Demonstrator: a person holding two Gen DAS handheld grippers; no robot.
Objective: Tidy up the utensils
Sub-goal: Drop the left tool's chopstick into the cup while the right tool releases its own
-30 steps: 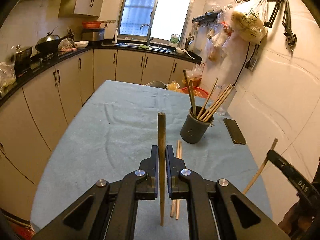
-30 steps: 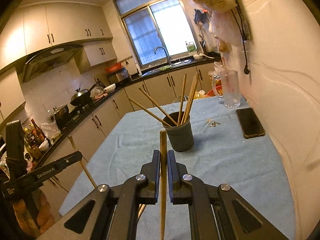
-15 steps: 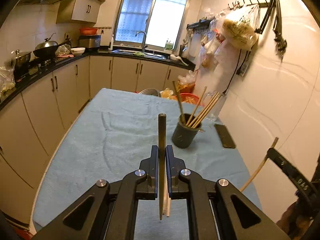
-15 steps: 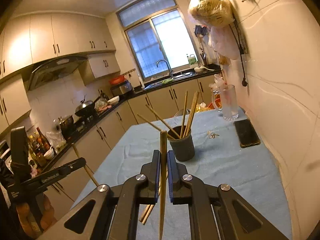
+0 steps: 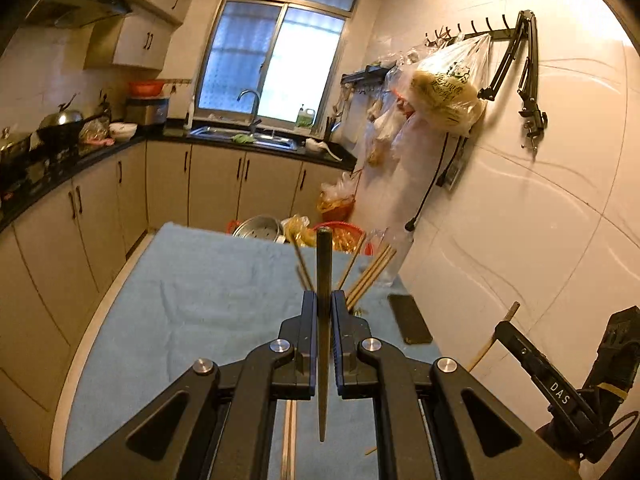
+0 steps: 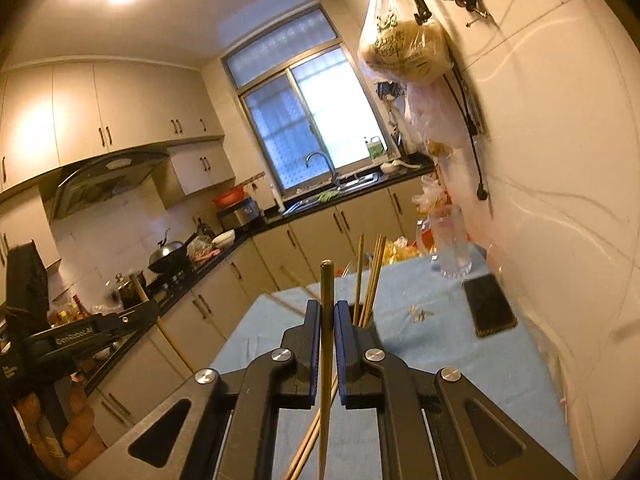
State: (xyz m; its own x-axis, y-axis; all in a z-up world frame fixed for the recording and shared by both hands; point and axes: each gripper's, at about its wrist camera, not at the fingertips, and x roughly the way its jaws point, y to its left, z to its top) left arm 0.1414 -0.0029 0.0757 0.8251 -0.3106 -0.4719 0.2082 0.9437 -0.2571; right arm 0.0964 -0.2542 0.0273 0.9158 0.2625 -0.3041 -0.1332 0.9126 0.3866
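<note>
My left gripper (image 5: 323, 300) is shut on a dark chopstick (image 5: 322, 320) that stands upright between its fingers. Behind its fingers rise the chopsticks in the holder (image 5: 370, 270); the holder itself is hidden. Two loose chopsticks (image 5: 289, 432) lie on the blue tablecloth (image 5: 192, 304) under the left gripper. My right gripper (image 6: 327, 310) is shut on a light wooden chopstick (image 6: 326, 340), held upright. The dark holder's rim (image 6: 370, 324) and its chopsticks (image 6: 374, 276) show just behind the right fingers. The loose chopsticks (image 6: 310, 444) lie below them.
A black phone (image 5: 410, 318) (image 6: 488, 308) lies near the wall side of the table. A clear glass jug (image 6: 450, 246) stands at the far right corner. Small keys (image 6: 418, 312) lie near the holder. The tiled wall (image 5: 520, 220) runs along the right. Cabinets line the left.
Both grippers have risen and tilted upward, each still holding its chopstick. The holder has slid from right of centre to behind the fingers in both views.
</note>
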